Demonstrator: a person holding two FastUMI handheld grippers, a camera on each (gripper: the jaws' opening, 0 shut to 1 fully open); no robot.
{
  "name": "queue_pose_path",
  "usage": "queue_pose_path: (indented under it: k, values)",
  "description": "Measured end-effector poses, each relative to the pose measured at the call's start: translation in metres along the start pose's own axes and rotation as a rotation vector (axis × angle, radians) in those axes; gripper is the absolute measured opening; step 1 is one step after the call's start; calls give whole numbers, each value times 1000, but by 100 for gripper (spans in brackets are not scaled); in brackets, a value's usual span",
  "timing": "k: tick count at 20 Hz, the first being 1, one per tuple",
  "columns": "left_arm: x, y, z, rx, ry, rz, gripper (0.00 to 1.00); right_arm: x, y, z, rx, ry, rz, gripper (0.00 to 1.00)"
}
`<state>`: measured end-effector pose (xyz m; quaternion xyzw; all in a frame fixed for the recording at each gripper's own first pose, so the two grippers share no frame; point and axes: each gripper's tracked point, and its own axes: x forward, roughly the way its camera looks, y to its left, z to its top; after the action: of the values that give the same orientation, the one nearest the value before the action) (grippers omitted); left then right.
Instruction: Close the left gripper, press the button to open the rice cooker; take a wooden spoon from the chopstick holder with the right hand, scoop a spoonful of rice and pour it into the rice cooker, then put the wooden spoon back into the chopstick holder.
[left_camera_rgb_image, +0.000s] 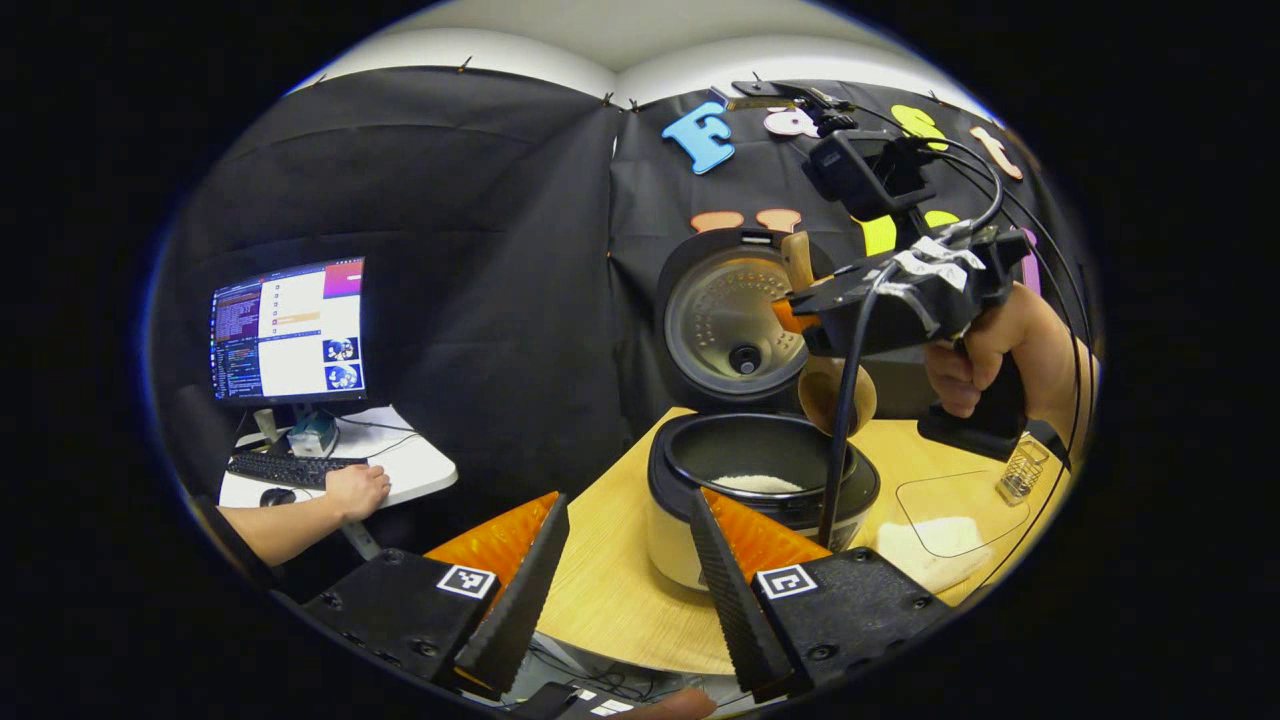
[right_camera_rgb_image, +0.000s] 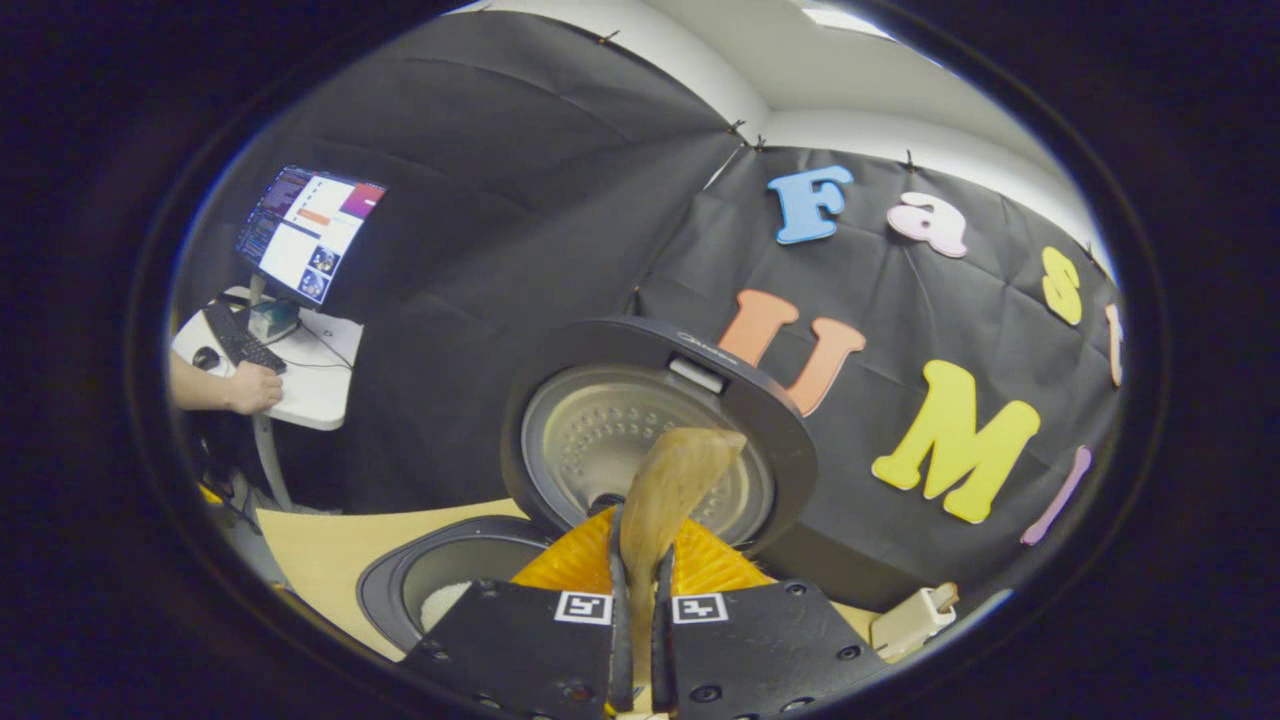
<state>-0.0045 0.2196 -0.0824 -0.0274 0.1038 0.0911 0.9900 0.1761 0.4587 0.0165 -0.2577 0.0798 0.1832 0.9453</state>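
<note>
The rice cooker (left_camera_rgb_image: 700, 540) stands open on the wooden table, its lid (left_camera_rgb_image: 735, 320) upright at the back. White rice (left_camera_rgb_image: 757, 483) lies in the bottom of the black pot. A hand holds my right gripper (left_camera_rgb_image: 795, 312) above the pot's right rim, shut on the wooden spoon (left_camera_rgb_image: 838, 395), whose bowl hangs down over the rim. In the right gripper view the spoon (right_camera_rgb_image: 680, 480) sticks out between the shut fingers of the right gripper (right_camera_rgb_image: 640, 525), in front of the lid (right_camera_rgb_image: 600, 430). My left gripper (left_camera_rgb_image: 625, 500) stands open before the cooker, holding nothing.
A wire chopstick holder (left_camera_rgb_image: 1020, 470) stands at the table's right edge. A clear tray (left_camera_rgb_image: 985, 500) with a pile of rice (left_camera_rgb_image: 925, 550) lies right of the cooker. A person's hand (left_camera_rgb_image: 355, 490) rests by a keyboard and monitor (left_camera_rgb_image: 290, 330) far left. A white plug (right_camera_rgb_image: 910, 620) lies near the wall.
</note>
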Motion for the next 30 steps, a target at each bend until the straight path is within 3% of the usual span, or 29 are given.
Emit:
queue_pose_path:
  k: [5, 13, 23, 30]
  values:
    - [-5, -24, 13, 16, -36, -25, 80, -16, -49, -26, 53, 19, -55, 8]
    - [-15, -55, 31, 30, -81, -69, 80, -55, -184, -78, 138, 59, -225, 8]
    - [-22, -98, 41, 55, -108, -127, 80, -90, -332, -200, 286, 194, -434, 8]
    - [-26, -134, 40, 109, -111, -182, 80, -108, -393, -284, 382, 301, -549, 9]
